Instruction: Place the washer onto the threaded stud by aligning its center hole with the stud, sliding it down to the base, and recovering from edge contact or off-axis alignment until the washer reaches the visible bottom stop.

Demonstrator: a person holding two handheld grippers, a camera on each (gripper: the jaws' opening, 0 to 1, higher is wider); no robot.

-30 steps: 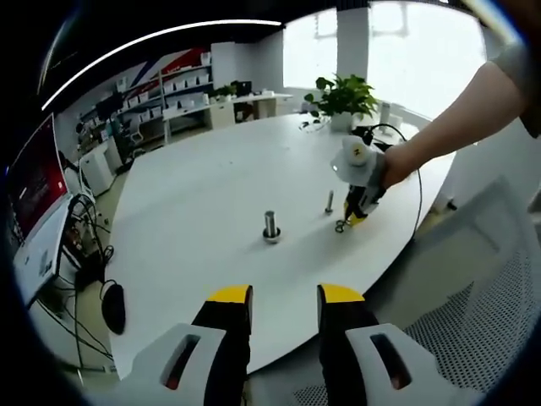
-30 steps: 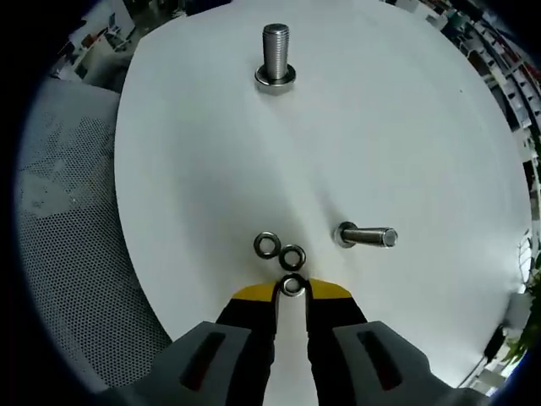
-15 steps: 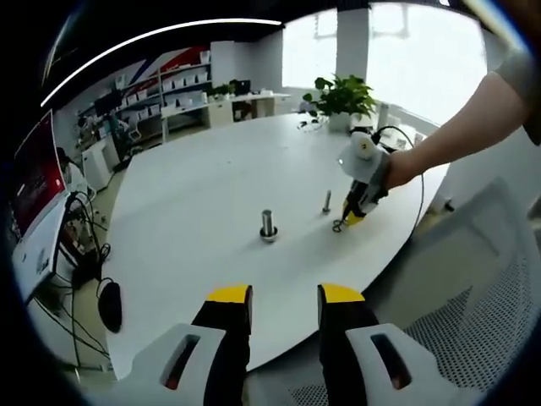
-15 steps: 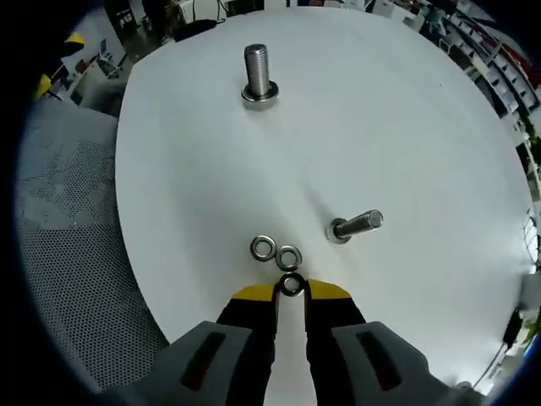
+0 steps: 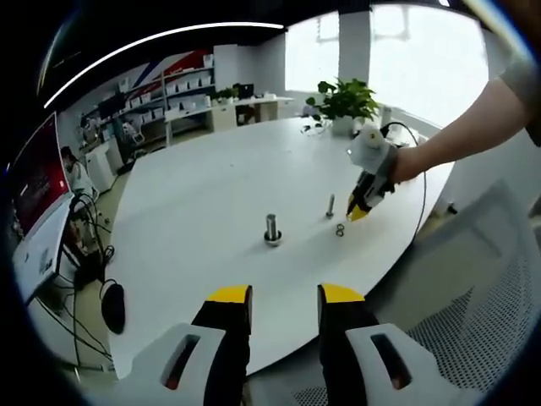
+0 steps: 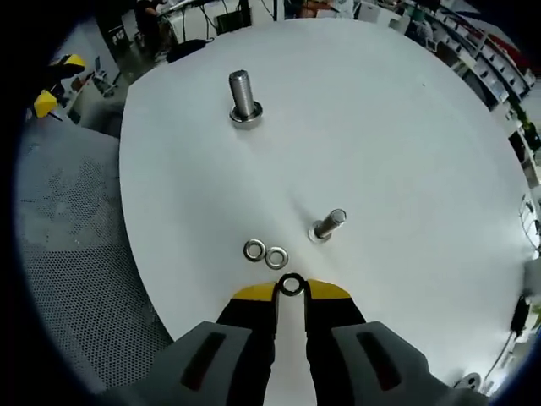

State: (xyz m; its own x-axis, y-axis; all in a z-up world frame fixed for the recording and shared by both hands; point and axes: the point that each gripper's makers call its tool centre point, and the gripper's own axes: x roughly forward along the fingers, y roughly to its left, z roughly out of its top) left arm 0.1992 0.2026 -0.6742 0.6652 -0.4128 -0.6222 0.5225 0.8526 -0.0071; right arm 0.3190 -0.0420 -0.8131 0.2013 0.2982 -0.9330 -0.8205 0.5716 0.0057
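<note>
In the right gripper view my right gripper (image 6: 292, 288) is shut on a small steel washer (image 6: 292, 284), held edge-up between the yellow tips and lifted off the white table (image 6: 406, 127). Two more washers (image 6: 265, 253) lie flat just ahead of it. A slim threaded stud (image 6: 328, 225) stands to their right, and a thicker stud (image 6: 243, 97) with a ring at its foot stands farther off. In the left gripper view my left gripper (image 5: 285, 296) hangs open off the table's near edge. There the right gripper (image 5: 362, 203) hovers beside the slim stud (image 5: 330, 205), and the thick stud (image 5: 272, 230) stands mid-table.
A mesh chair back (image 6: 68, 245) lies beyond the table edge at the left. A person's arm (image 5: 456, 135) reaches in from the right. A potted plant (image 5: 342, 101) and a cable sit at the far side of the table; shelves and a monitor (image 5: 34, 178) stand beyond.
My right gripper has risen off the table with the washer; the two other washers stay where they lay. The left gripper is unchanged.
</note>
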